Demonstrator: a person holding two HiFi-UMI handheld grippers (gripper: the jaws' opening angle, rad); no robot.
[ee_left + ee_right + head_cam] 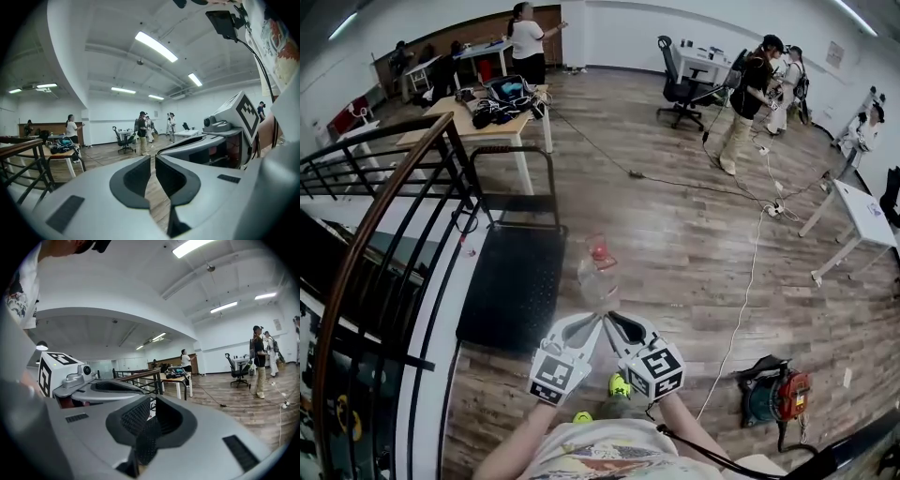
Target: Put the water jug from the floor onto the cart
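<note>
Though water jug [598, 274] stands ahead, left claw [594, 324], right claw [617, 324] closed, empty.

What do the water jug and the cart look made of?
Water jug: apparently clear plastic, glossy; the floorboards show through it, and its cap is red. Cart: matt black deck, perhaps rubber-covered, with a dark tube handle that looks like painted metal.
</note>
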